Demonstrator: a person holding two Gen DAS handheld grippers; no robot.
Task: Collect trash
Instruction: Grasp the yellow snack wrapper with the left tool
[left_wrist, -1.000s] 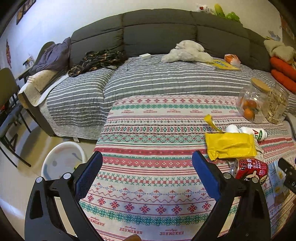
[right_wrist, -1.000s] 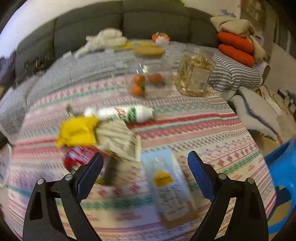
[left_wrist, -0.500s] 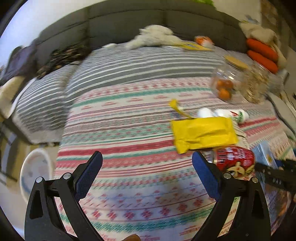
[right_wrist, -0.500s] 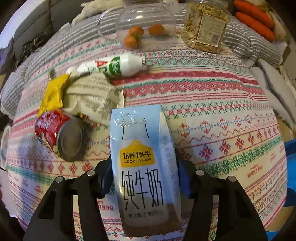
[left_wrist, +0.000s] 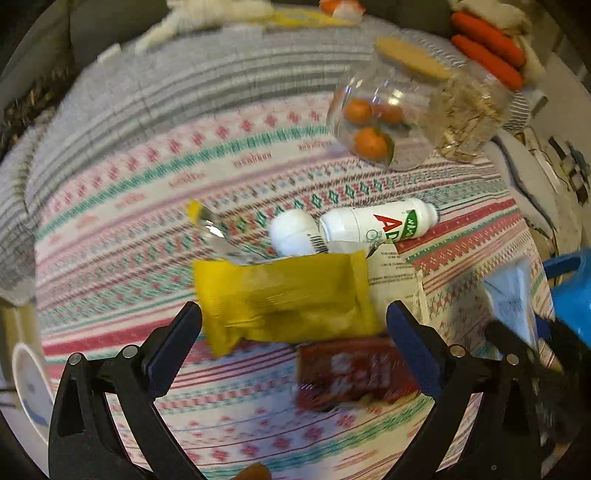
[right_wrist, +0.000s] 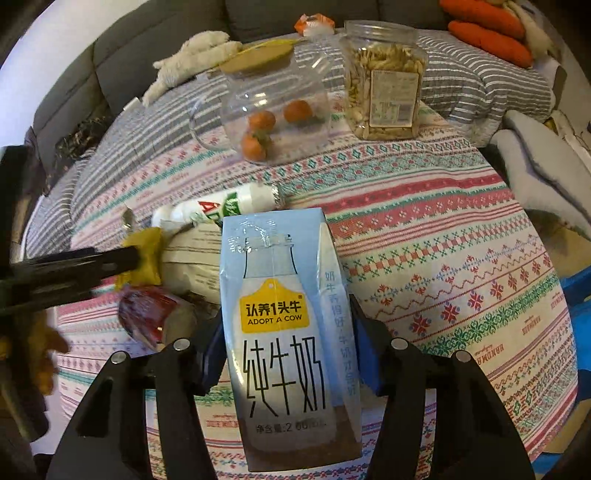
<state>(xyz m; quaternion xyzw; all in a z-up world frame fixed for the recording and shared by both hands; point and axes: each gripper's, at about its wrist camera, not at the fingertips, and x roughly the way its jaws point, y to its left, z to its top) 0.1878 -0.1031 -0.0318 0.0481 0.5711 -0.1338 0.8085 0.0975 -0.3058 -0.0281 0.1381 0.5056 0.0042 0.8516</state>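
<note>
We had the pale blue milk carton clamped between our right gripper pads, while our left gripper hung wide open around the crinkly yellow snack wrapper.

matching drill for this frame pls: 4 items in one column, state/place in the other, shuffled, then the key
Items:
1. milk carton
2. yellow wrapper
3. white bottle
4. oranges

States:
A. inside the clear jar
B. lying on its side on the patterned cloth
C. clamped in the right hand-held gripper
D. between the open fingers of the left hand-held gripper, ungripped

Pairs: 1-C, 2-D, 3-B, 4-A
</note>
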